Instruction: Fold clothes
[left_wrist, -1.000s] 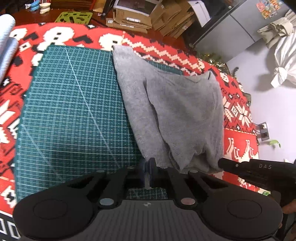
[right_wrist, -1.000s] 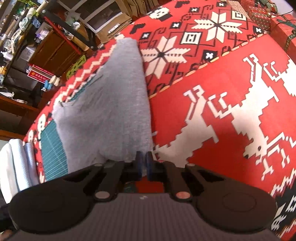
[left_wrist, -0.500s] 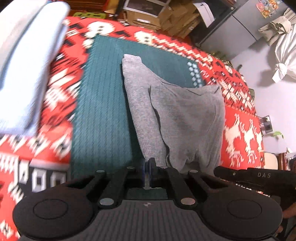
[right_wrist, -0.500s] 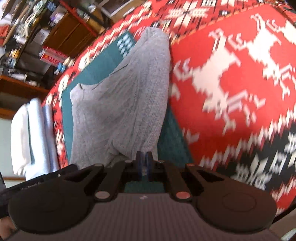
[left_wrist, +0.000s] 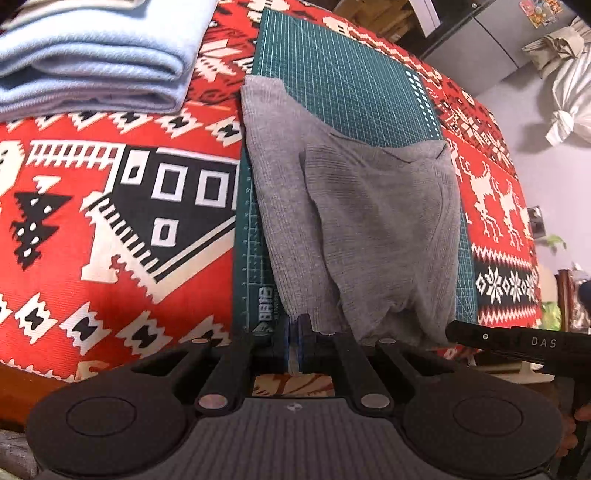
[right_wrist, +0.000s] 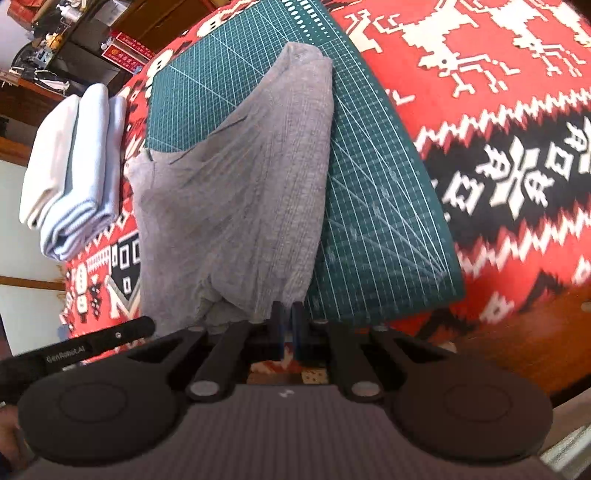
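Gripping the near hem of a grey knit sweater (left_wrist: 354, 221) at its left corner, left gripper (left_wrist: 294, 332), jaws pressed narrow with the fabric edge meeting them. Pinching the same hem at the opposite corner, right gripper (right_wrist: 285, 317), fingers likewise nearly together on grey cloth. Hanging taut from both grippers, sloping down and away to lie over a green cutting mat (left_wrist: 347, 66) ruled with a pale grid. Folded partly already, one sleeve doubled across the body, a neckline notch showing at the far edge. Resting beneath the mat, a red tablecloth (left_wrist: 110, 229) patterned with white reindeer, snowflakes and a black-and-white house. Stacked on that cloth, to the left of the mat and well apart from the sweater, folded pale blue towels (left_wrist: 92, 55); seen from the right wrist as a white and blue pile (right_wrist: 74, 162). Poking into the left wrist view at lower right, the black side of the other gripper marked "DAS". Showing past the table, cardboard boxes, dark wooden shelving, a grey cabinet and a knotted pale bag (left_wrist: 569, 99).
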